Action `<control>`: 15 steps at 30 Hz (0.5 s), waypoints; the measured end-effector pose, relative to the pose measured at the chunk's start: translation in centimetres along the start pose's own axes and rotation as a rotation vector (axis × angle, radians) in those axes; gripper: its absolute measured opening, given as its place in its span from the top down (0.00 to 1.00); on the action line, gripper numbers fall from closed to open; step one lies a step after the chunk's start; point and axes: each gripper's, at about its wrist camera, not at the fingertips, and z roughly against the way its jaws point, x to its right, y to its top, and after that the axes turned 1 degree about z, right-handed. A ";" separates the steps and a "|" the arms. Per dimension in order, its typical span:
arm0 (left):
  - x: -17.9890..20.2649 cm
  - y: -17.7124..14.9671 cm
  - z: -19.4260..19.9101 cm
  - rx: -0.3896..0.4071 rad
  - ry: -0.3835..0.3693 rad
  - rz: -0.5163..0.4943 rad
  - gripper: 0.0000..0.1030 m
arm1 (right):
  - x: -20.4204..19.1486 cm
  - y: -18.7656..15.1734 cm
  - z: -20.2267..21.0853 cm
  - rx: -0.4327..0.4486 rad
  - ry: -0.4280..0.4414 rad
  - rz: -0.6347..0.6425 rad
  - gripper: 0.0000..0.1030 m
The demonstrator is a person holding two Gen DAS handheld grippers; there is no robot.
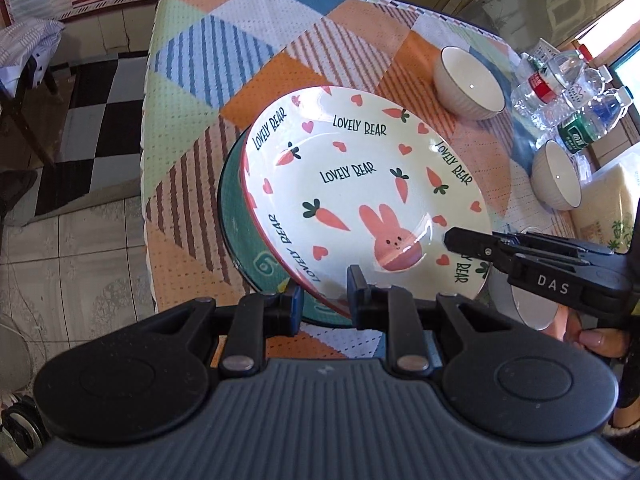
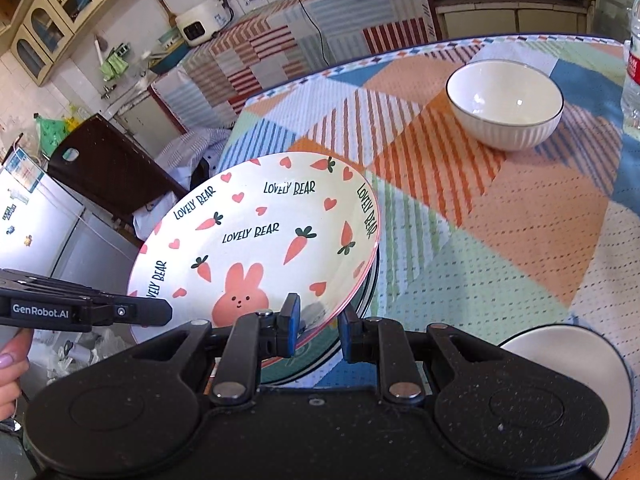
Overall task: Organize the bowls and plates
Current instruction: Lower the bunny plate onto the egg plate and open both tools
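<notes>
Both grippers tilt steeply down over the desk [image 1: 192, 92], which is covered by a woven patchwork cloth of striped and dotted triangles. The left gripper [image 1: 324, 292] has its blue-padded jaws drawn narrow on the near rim of the rabbit plate [image 1: 360, 184], one pad under the rim and one on top. The right gripper [image 2: 318, 326] pinches the same plate at its right edge, jaws likewise narrow; in the left wrist view its black fingers reach in from the right across the rim. The plate is round, glossy cream ceramic with a thin red edge, printed with carrots, hearts and a pink rabbit, and it sits tilted just over a green plate [image 1: 240, 232] that lies flat on the cloth near the desk's left edge. A fingertip [image 1: 596, 338] of the person's hand shows at the right gripper's handle. Two ribbed white bowls [image 1: 468, 82] [image 1: 556, 174] with dark rims stand to the far right, beside clear plastic bottles [image 1: 560, 84]
</notes>
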 end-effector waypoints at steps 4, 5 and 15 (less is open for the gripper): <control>0.2 -0.3 0.0 -0.030 0.017 0.002 0.80 | -0.3 -0.4 -0.5 -0.022 -0.017 0.020 0.76; 0.1 -0.3 -0.1 -0.042 0.020 0.014 0.80 | -0.4 -0.4 -0.5 -0.025 -0.023 0.028 0.76; 0.2 0.2 -1.2 -0.091 0.086 0.021 0.74 | -1.5 -0.2 -1.2 -0.051 -0.087 0.081 0.74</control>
